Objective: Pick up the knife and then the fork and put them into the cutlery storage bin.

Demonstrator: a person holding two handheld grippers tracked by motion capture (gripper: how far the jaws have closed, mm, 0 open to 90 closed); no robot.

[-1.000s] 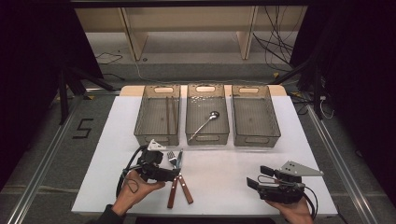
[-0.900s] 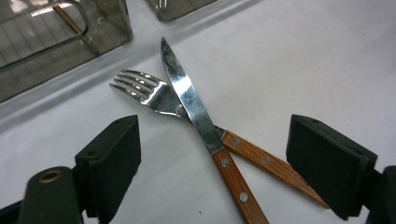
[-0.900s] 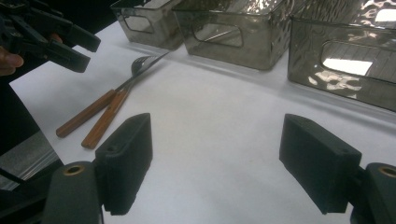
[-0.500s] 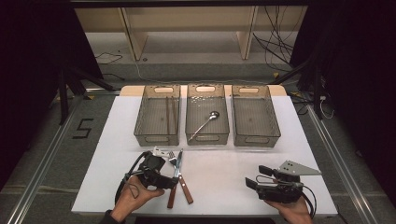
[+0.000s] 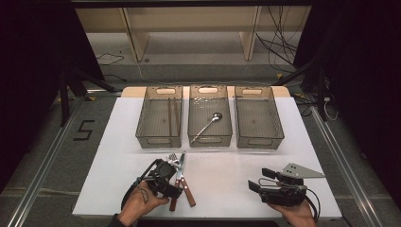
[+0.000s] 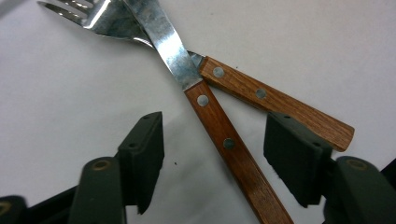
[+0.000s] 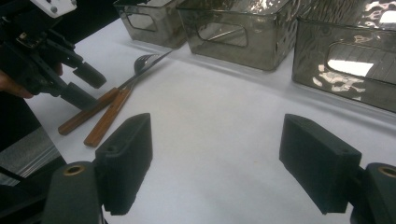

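A knife (image 6: 219, 126) and a fork (image 6: 275, 100), both with wooden handles, lie crossed on the white table (image 5: 227, 170) near its front left. My left gripper (image 6: 217, 140) is low over them and its jaws have just been closing. The knife handle lies between the pads, and neither pad touches it. The end of the fork handle lies close to the right-hand pad (image 6: 296, 156). From above, the left gripper (image 5: 176, 188) covers part of the handles. My right gripper (image 7: 224, 158) stands open and empty over bare table at the front right (image 5: 254, 185).
Three clear grey bins stand in a row at the back of the table. The left bin (image 5: 142, 130) holds two dark sticks, the middle bin (image 5: 191, 132) a spoon (image 5: 208, 124), and the right bin (image 5: 279, 127) nothing. Bare table lies between the two grippers.
My left gripper has come down and nearer the wooden handles, and its jaws have narrowed around the knife handle. The right gripper has kept still.
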